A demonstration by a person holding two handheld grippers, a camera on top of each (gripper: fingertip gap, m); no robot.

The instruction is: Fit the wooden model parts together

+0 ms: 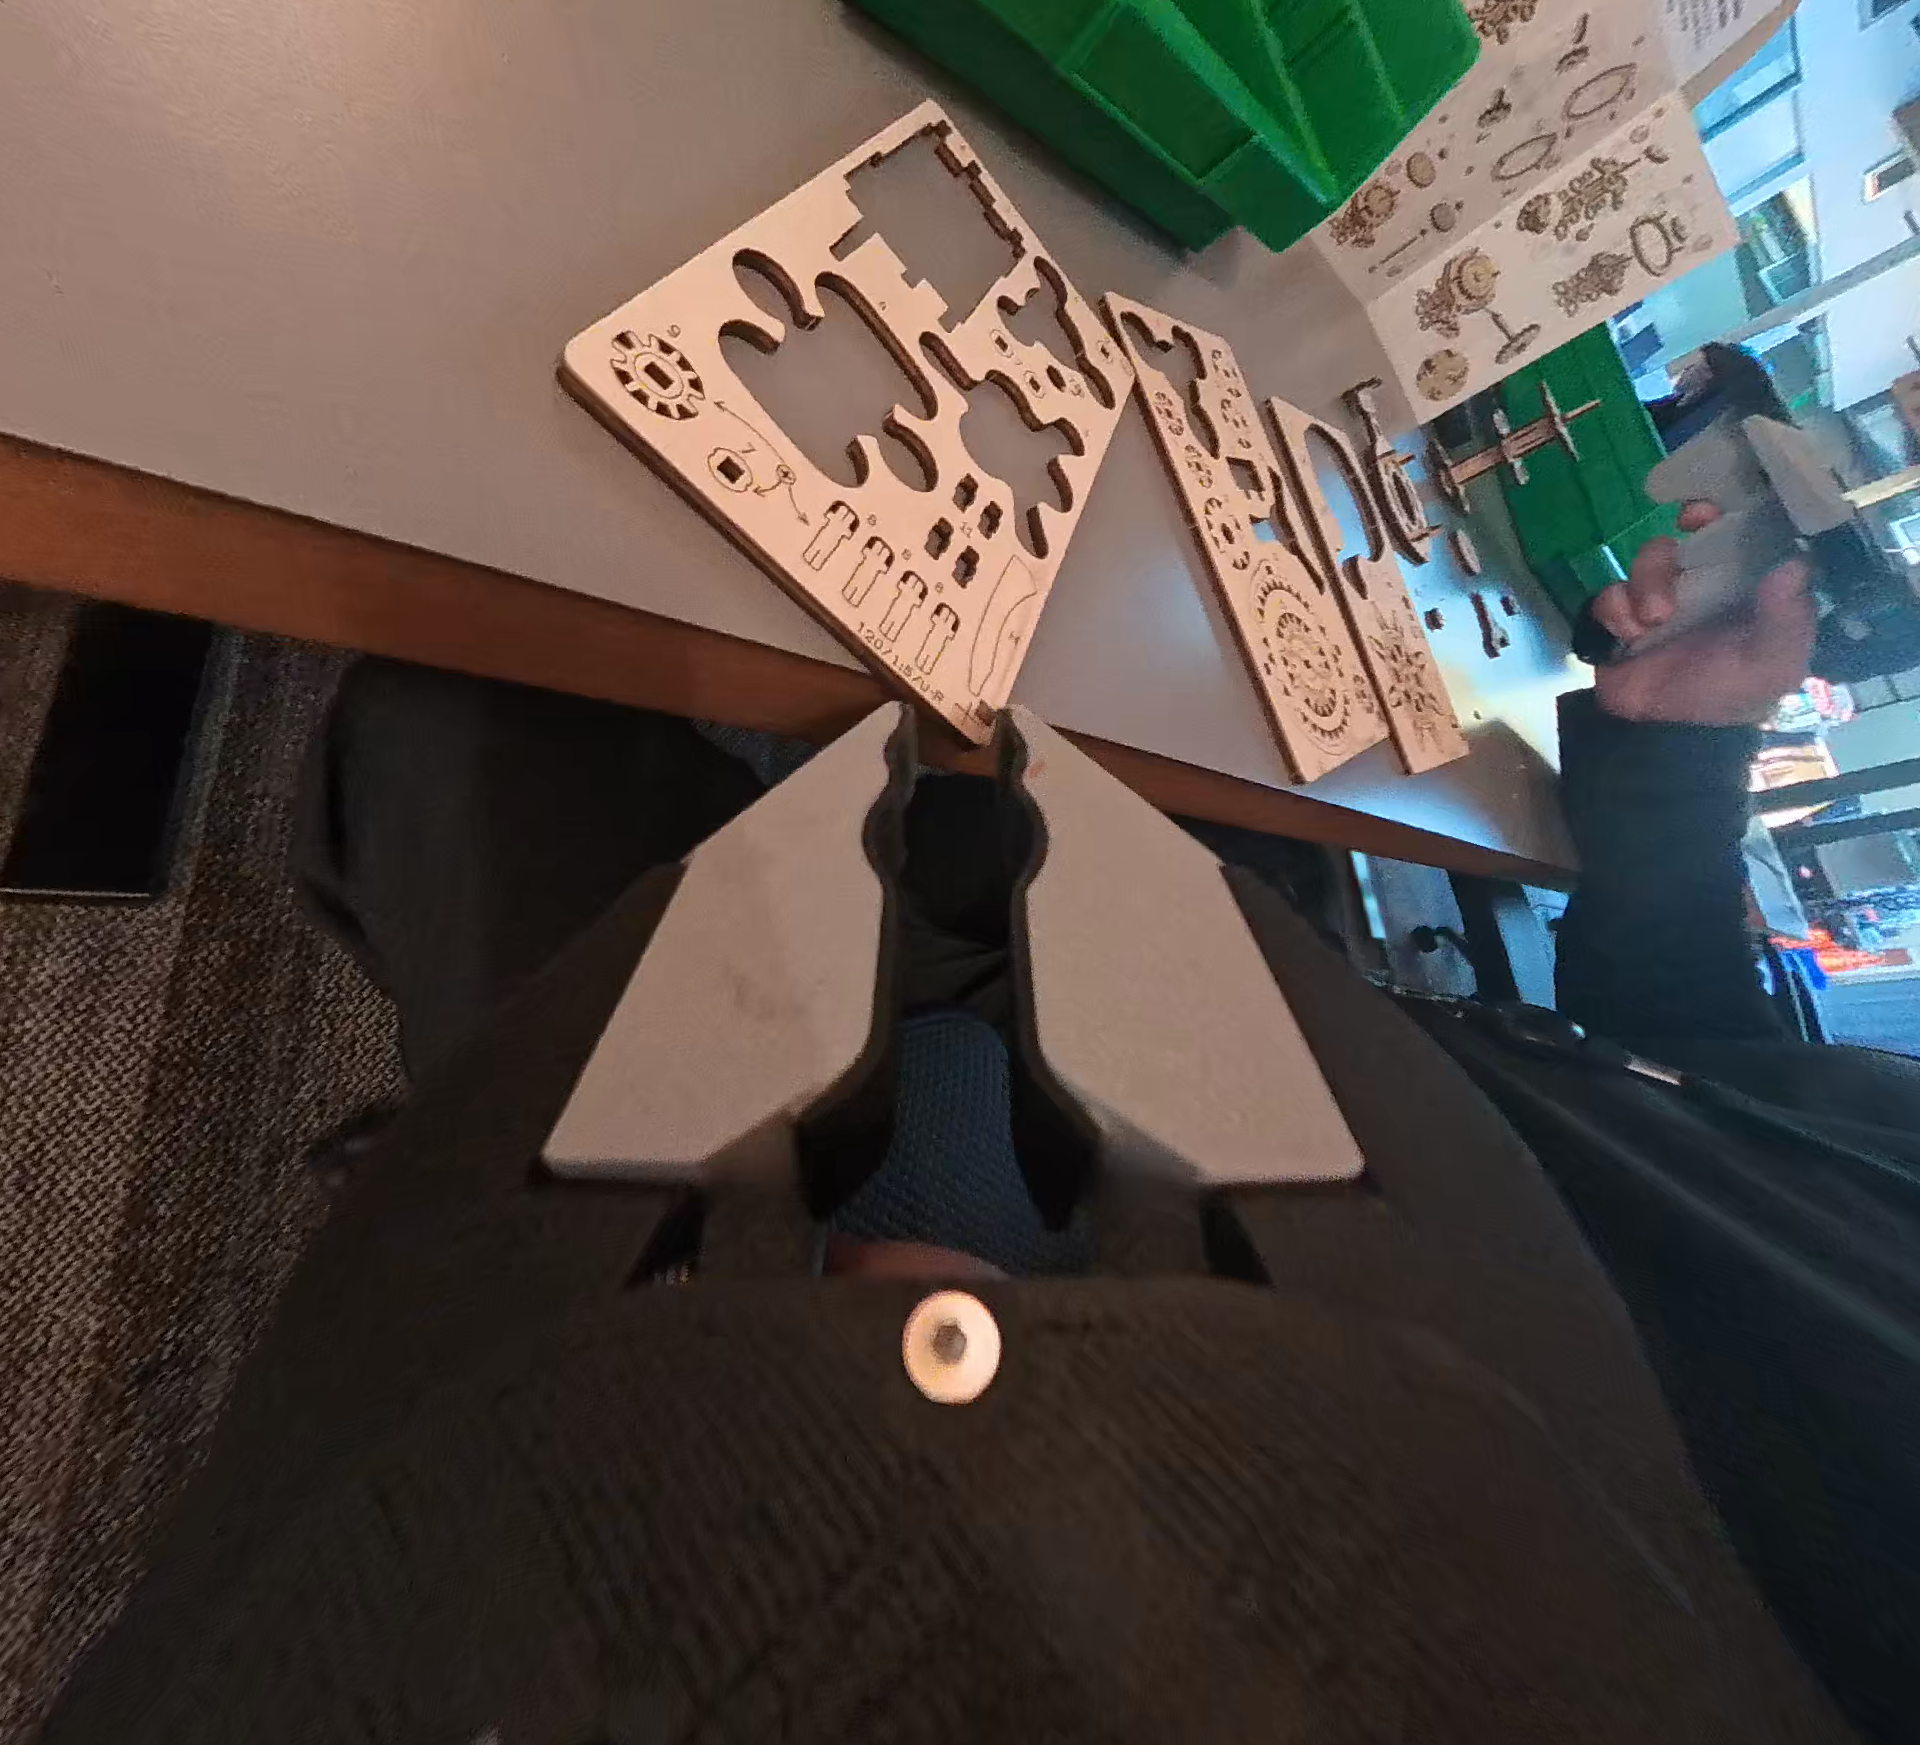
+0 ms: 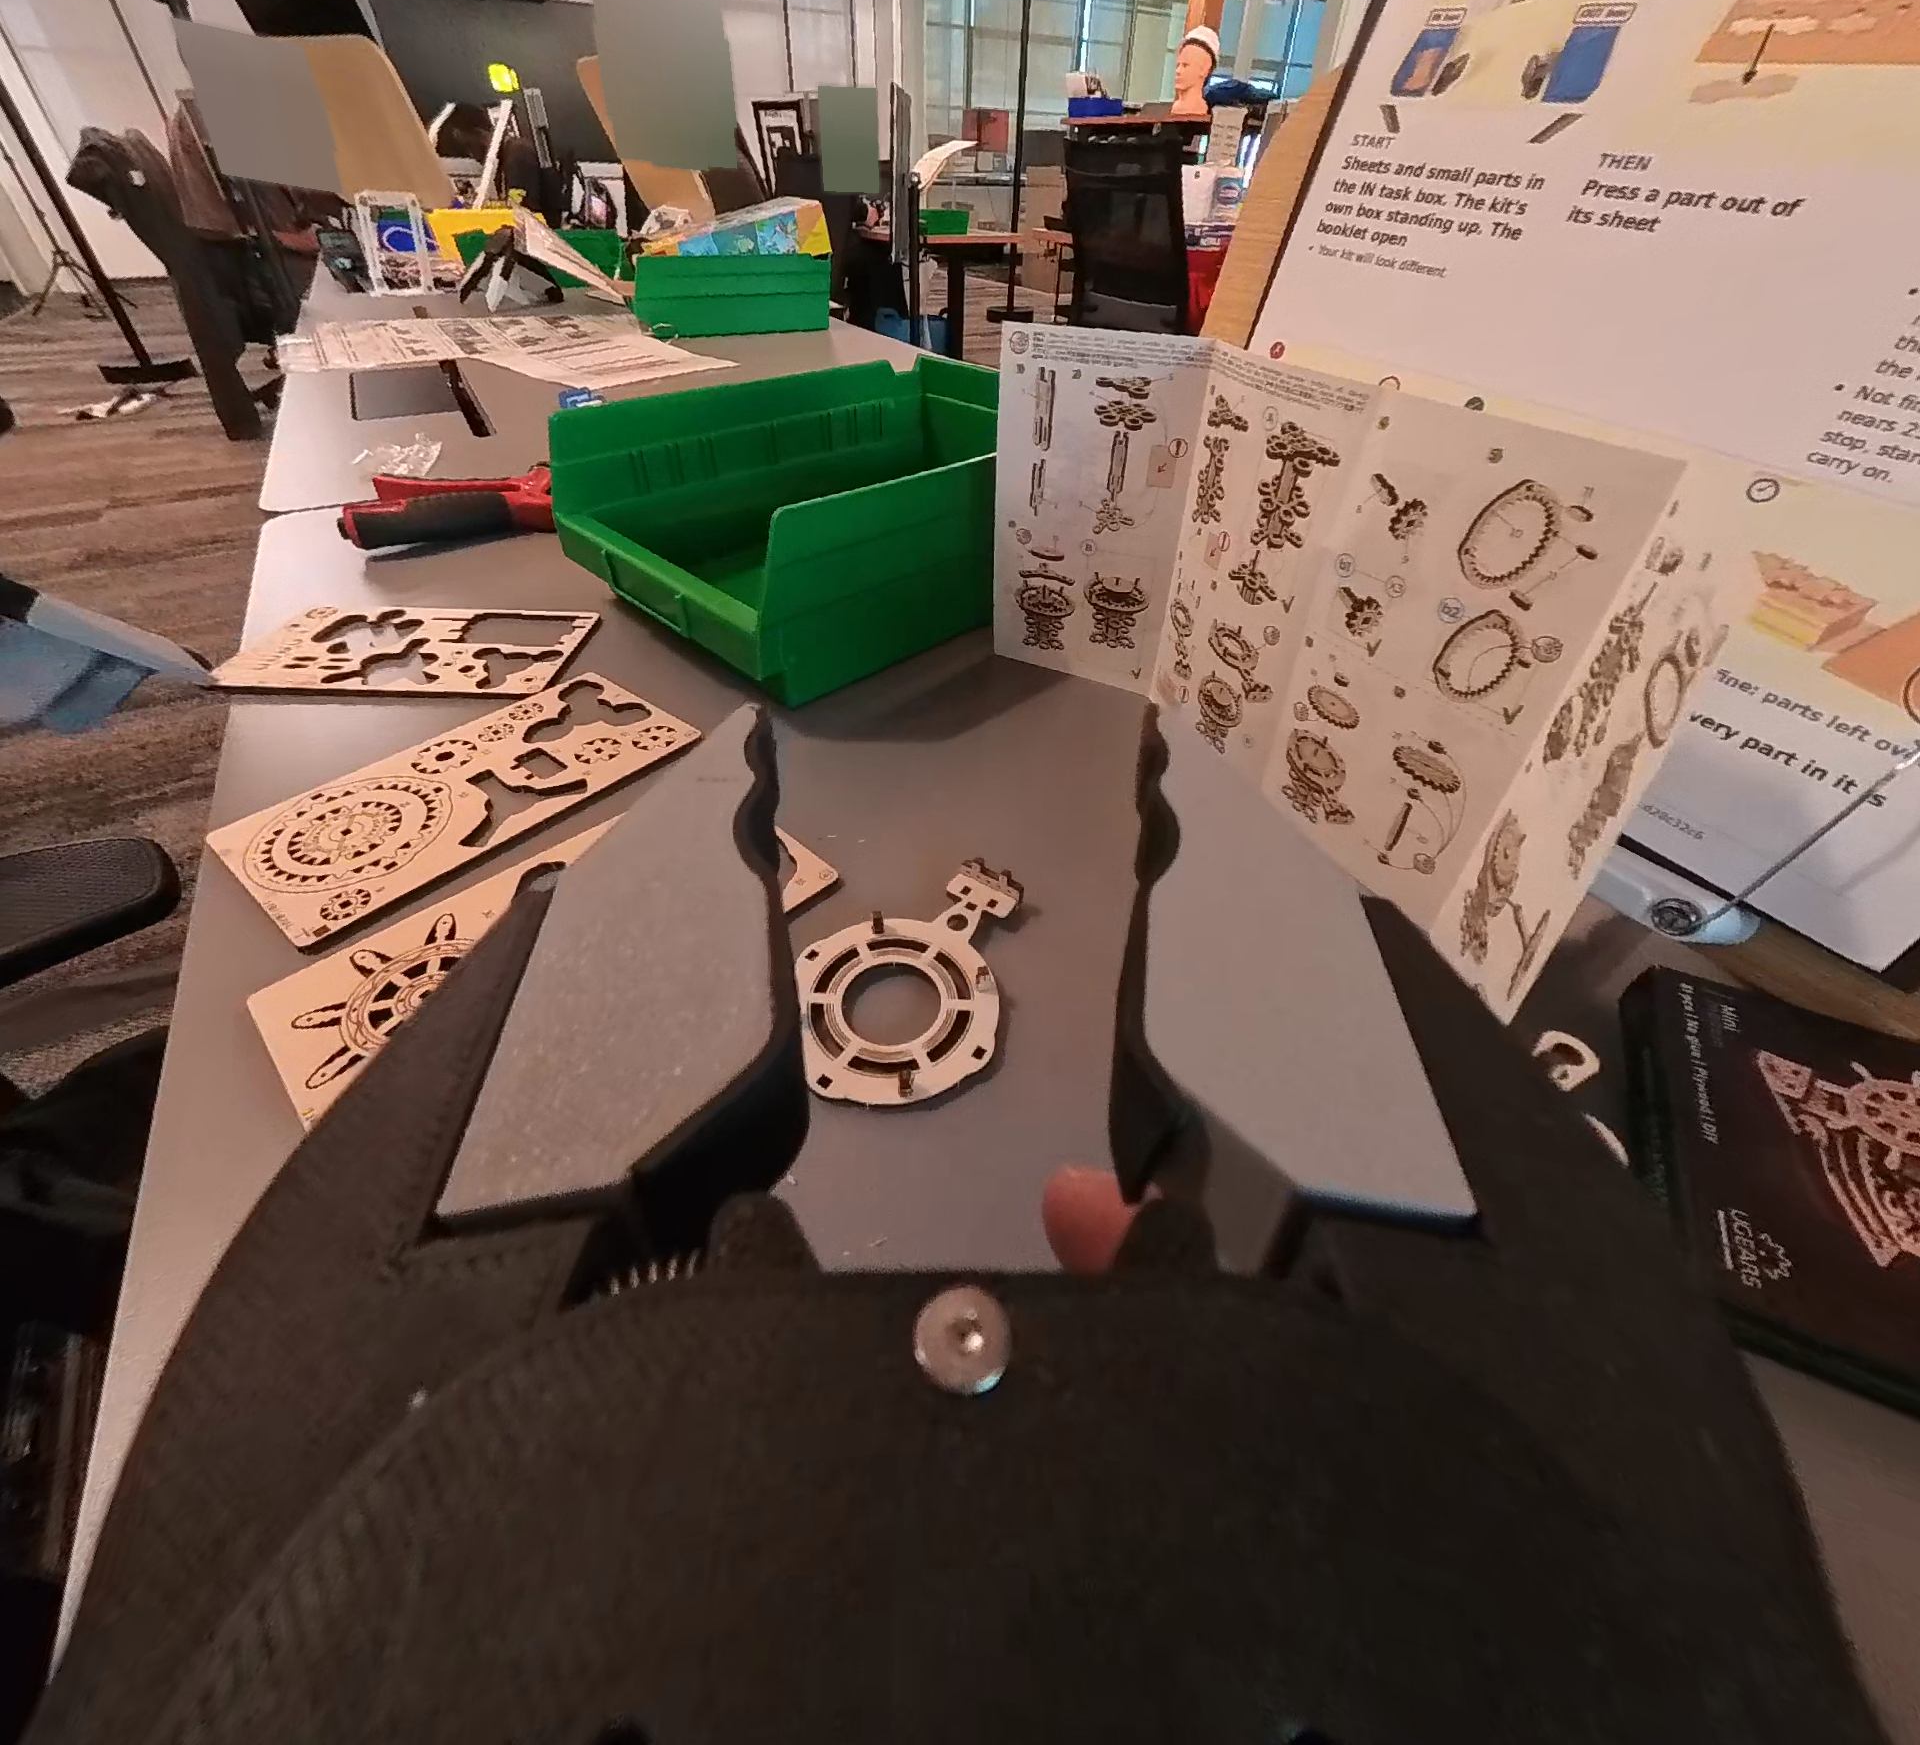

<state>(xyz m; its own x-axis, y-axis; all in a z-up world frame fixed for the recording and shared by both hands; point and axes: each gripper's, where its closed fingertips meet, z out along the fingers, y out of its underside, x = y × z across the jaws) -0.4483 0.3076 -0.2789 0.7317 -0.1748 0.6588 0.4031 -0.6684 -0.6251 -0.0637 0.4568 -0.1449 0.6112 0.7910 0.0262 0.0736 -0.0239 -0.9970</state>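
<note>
Grey tabletop [image 2: 935, 791] with a brown front edge fills both views, an open office with desks and chairs behind it. From the right wrist view, going left to right: at 9 o'clock lie three wooden part sheets side by side, the far sheet [image 2: 416, 646] with large cut-outs, the middle sheet [image 2: 447, 791] engraved with a round pattern, the near sheet [image 2: 384, 989] bearing a ship's-wheel design and partly hidden by the gripper's finger. Red-handled pliers [image 2: 447, 506] rest at 10 o'clock, just left of an open green bin [image 2: 779, 521] at 11 o'clock. Centre frame, the right gripper [image 2: 951, 739] hangs above the table with its jaws spread wide and nothing between them; a wooden ring part [image 2: 904, 1009] with a toothed stem lies flat on the table in the gap between the fingers. At 2 o'clock a folded instruction booklet [image 2: 1340, 615] stands upright before a large printed board [image 2: 1662, 189], and a dark kit box [image 2: 1787, 1176] lies at 4 o'clock.

In the left wrist view, the left gripper [image 1: 954, 727] sits at the table edge, jaws narrowly parted, its tips flanking the corner of the cut-out sheet [image 1: 842, 417]; whether they pinch it I cannot tell. At 3 o'clock a person's hand [image 1: 1683, 646] holds the other gripper
</note>
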